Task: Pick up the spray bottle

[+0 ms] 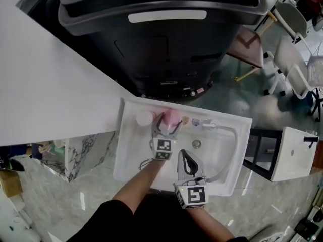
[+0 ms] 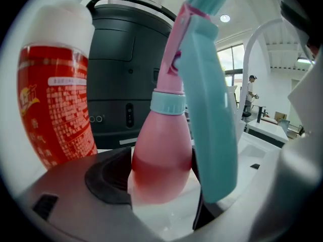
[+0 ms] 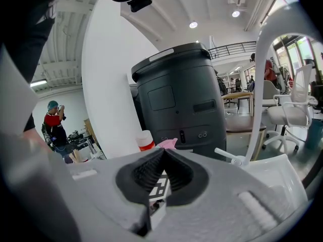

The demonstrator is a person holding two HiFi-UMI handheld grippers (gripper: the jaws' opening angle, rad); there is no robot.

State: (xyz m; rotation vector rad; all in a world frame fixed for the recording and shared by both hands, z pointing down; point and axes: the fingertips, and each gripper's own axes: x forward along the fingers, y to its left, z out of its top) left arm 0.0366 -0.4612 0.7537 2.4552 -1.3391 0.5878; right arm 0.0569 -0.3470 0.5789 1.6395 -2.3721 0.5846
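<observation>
Stretching forward, the left gripper (image 1: 169, 121) spreads wide around a glossy pink plastic spray bottle (image 2: 161, 155). Behind it, the right gripper (image 1: 186, 155) sits closed.

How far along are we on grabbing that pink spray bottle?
Done: the left gripper, jaws open, flanks the pink spray bottle with teal trigger on the white sink rim. In hand: the grip, not yet clamped. Left: lifting. The right gripper is shut, empty.

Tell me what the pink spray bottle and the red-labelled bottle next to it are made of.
The spray bottle: seemingly translucent, glossy pink plastic; a liquid line shows through. Its teal trigger: opaque, matte plastic. The red-labelled bottle: likely plastic under a glossy printed wrap.
</observation>
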